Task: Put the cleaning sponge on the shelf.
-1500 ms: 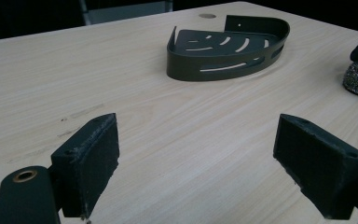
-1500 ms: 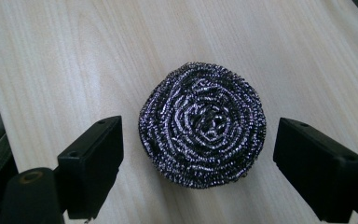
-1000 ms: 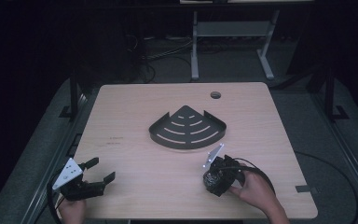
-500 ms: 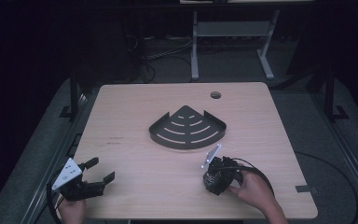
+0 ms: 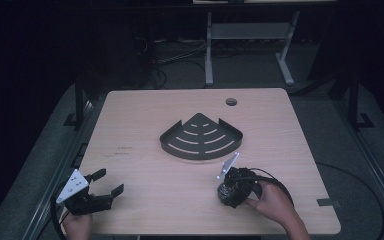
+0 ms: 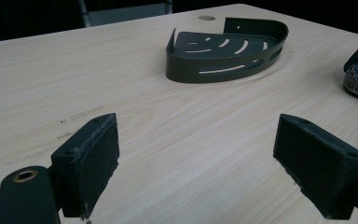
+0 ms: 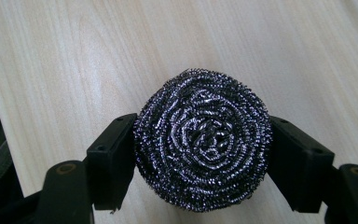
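1. Scourer (image 7: 203,140), one steel-wool ball, sits clamped between the right gripper (image 5: 230,187) pads, which have just closed on it.
2. Grasping step looks done; next comes lifting it off the surface (image 5: 145,125), probably towards the single black corner rack (image 5: 202,137) just ahead.
3. Left gripper (image 5: 105,187) rests wide, empty.

Both grippers are black. The left gripper (image 5: 99,187) carries a grey three-cornered plate at its 10 o'clock side; its jaws end in thick, squared pads (image 6: 87,163) with a brass-ringed hole nearby. A black cable loops from the right gripper (image 5: 228,190).
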`<action>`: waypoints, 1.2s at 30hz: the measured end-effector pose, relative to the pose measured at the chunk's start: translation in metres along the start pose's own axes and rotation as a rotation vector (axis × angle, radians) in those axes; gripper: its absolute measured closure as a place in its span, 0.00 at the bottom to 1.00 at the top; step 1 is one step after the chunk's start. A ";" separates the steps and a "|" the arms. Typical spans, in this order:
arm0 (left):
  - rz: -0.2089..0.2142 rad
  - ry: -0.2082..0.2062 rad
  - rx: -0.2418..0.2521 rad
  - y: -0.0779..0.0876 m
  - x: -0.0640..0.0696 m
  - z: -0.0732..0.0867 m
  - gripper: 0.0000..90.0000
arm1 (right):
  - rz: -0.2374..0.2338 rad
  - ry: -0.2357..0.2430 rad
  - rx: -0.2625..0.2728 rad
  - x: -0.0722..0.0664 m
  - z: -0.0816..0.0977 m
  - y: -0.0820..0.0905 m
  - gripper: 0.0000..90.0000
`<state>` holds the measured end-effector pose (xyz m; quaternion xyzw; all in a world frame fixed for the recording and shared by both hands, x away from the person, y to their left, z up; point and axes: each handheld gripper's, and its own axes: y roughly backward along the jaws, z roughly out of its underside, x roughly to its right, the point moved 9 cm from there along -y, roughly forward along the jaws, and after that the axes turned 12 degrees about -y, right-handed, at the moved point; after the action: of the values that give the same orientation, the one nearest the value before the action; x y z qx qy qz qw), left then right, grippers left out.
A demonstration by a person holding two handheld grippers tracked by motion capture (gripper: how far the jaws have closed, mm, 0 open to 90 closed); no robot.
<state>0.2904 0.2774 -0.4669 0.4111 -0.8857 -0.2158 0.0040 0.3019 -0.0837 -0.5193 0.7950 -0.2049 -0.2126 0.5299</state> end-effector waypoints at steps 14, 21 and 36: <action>-0.002 0.007 0.007 0.001 -0.001 -0.001 0.15 | 0.004 -0.008 0.023 0.011 -0.011 0.015 0.33; 0.001 0.014 0.007 0.001 -0.002 0.000 0.15 | 0.011 -0.003 0.020 0.013 -0.015 0.016 0.33; 0.002 0.016 0.007 0.000 -0.001 0.000 0.15 | -0.019 0.001 0.042 0.015 -0.028 0.025 0.33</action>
<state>0.2907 0.2785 -0.4666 0.4119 -0.8868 -0.2095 0.0100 0.3276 -0.0798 -0.4879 0.8080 -0.2015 -0.2129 0.5111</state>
